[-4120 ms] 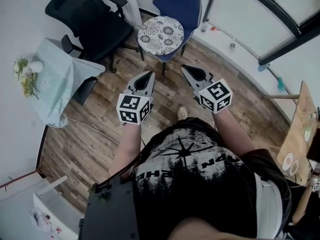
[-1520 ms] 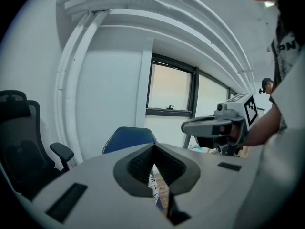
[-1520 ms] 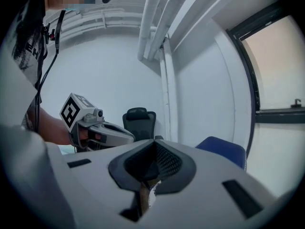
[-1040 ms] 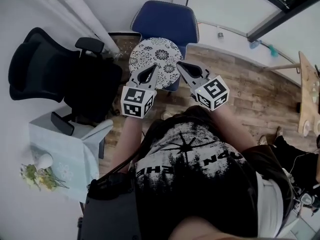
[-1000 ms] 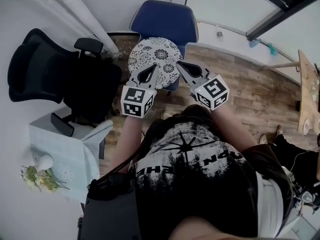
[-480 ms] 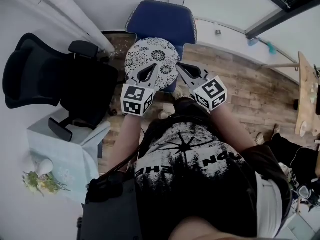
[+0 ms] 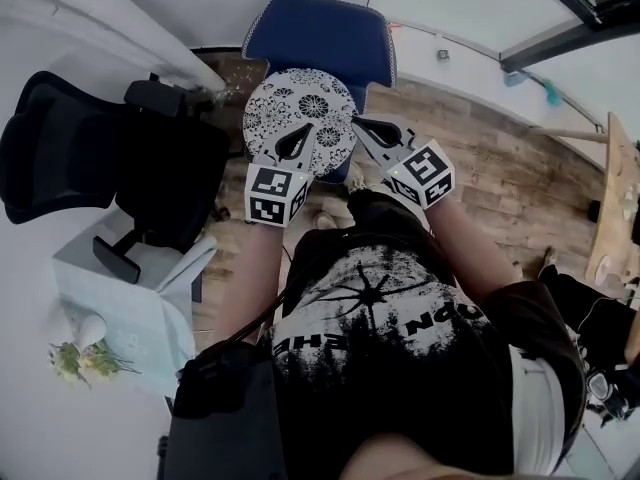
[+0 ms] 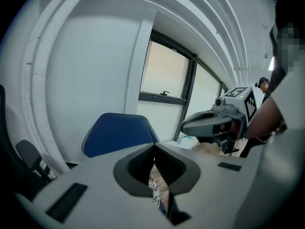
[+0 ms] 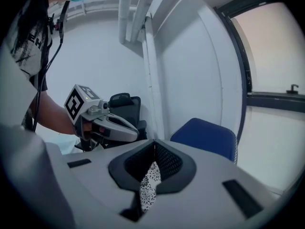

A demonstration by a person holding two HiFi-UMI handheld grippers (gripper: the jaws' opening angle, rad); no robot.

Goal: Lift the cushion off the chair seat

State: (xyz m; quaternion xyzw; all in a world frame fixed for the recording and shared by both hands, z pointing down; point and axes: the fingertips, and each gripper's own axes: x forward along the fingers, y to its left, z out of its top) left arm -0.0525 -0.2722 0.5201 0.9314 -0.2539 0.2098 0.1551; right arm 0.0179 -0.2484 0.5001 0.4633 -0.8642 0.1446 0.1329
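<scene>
The cushion (image 7: 300, 120) is round, white with a dark flower print, and lies flat on the seat of the blue chair (image 7: 325, 33), covering most of it. The chair's backrest stands at the cushion's 12 o'clock.

In the head view the left tongs (image 7: 298, 140) overlap the cushion's edge at about 6 o'clock. The right tongs (image 7: 362, 128) sit at its edge near 4 o'clock, and both point toward the backrest. Each pair is clenched, the tips pressed together with nothing caught between them. In each gripper view a strip of the flowered print shows only through the slot behind the tips. Whether either tip touches the cushion cannot be told from above. The two pairs are near each other but apart, and each shows in the other's view (the left gripper view has the right tongs at its 3 o'clock).

The person holding them wears a black printed T-shirt (image 7: 390, 338), which fills the head view's 6 o'clock.

At the cushion's 9 o'clock a black office chair (image 7: 110, 158) stands just beside the blue one. Further out, toward 7 o'clock, is a small bench (image 7: 130, 298) under a pale cloth, with a white vase (image 7: 88, 330) and flowers (image 7: 75, 360) at its far corner. Wood-plank floor (image 7: 480, 158) runs out at 3 o'clock. A white wall and a dark-framed window (image 8: 164, 75) rise behind the blue chair.
</scene>
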